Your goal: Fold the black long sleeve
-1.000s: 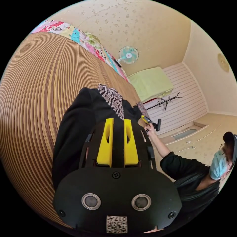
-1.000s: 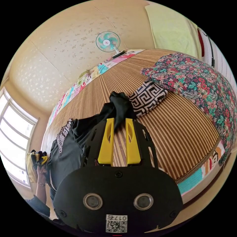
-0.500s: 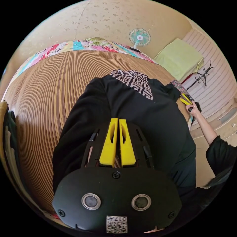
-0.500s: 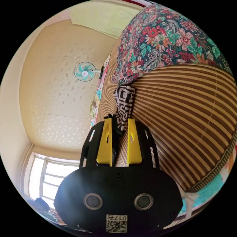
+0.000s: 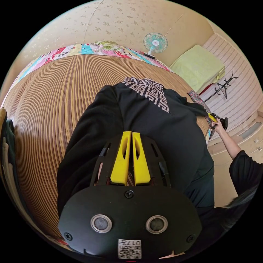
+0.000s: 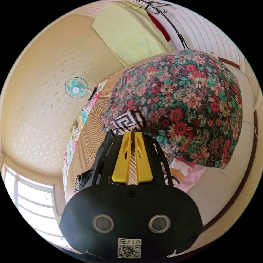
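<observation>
The black long sleeve [image 5: 153,128] lies spread on a striped bamboo mat [image 5: 49,109], with a black-and-white patterned panel [image 5: 149,89] at its far end. In the left gripper view my left gripper [image 5: 131,134] sits over the near part of the garment, jaws pressed together on black cloth. At the mat's right edge a person's hand holds my right gripper [image 5: 210,117], which pinches a stretched-out corner of the garment. In the right gripper view my right gripper [image 6: 132,134] has its jaws together just below the patterned panel [image 6: 126,122], with black cloth [image 6: 91,171] trailing to the left.
A floral cushion [image 6: 189,109] lies right beside the right gripper. A colourful quilt [image 5: 82,50] borders the mat's far edge. A fan [image 5: 155,43], a green cloth [image 5: 200,67] and a coat rack [image 5: 223,87] stand by the walls. Other clothes [image 5: 6,153] are piled at the left edge.
Both grippers' jaws have gone from open to shut on the black garment. The right gripper has swung towards the floral cushion, drawing the corner out. The garment now lies flatter.
</observation>
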Demonstrator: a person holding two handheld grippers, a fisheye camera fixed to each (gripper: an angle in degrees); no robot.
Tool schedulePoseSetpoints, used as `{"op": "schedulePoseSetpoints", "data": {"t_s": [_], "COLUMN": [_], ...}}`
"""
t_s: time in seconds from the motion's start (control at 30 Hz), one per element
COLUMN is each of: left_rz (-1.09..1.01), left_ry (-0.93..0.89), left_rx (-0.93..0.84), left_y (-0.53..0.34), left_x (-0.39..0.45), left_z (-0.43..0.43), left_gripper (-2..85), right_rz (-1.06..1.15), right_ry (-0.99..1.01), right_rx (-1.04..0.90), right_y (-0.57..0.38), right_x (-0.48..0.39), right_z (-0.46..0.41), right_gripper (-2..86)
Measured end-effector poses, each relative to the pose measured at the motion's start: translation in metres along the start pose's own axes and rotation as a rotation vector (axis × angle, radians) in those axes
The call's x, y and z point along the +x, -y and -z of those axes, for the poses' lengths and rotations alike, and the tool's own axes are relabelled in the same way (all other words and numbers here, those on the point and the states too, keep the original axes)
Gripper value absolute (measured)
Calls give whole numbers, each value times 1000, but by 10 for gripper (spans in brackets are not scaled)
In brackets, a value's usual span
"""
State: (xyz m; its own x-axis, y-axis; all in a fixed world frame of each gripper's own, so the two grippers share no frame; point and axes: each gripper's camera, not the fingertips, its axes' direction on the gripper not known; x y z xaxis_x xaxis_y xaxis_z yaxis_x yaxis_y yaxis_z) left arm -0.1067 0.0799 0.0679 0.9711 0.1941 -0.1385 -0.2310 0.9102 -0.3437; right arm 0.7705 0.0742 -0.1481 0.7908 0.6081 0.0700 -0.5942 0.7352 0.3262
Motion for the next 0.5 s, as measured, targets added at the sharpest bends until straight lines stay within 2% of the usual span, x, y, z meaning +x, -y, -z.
{"op": "schedulePoseSetpoints", "data": {"t_s": [0.07, 0.13, 0.2, 0.27, 0.3, 0.37, 0.5], "left_rz": [2, 7, 18, 27, 33, 44, 65], "left_ry": [-6, -17, -41, -60, -73, -94, -122], "left_rx": [0, -1, -1, -1, 0, 1, 5], "left_y": [-1, -2, -3, -4, -4, -5, -7], "left_x": [-1, -3, -7, -10, -12, -15, -19], "left_z": [-1, -2, -4, -6, -7, -9, -13], "left_gripper": [-9, -9, -10, -10, -10, -9, -9], "right_rz": [-111, -76, 79, 340, 402, 599, 833], "right_ry": [150, 177, 136, 115, 124, 225, 438], "right_rx": [40, 105, 143, 187, 194, 191, 69], "right_y": [-16, -28, -39, -72, -85, -152, -287], "right_x": [19, -6, -66, -177, -207, -312, -413], "right_z": [1, 6, 8, 6, 4, -6, -55], "right_gripper": [17, 17, 17, 17, 17, 18, 18]}}
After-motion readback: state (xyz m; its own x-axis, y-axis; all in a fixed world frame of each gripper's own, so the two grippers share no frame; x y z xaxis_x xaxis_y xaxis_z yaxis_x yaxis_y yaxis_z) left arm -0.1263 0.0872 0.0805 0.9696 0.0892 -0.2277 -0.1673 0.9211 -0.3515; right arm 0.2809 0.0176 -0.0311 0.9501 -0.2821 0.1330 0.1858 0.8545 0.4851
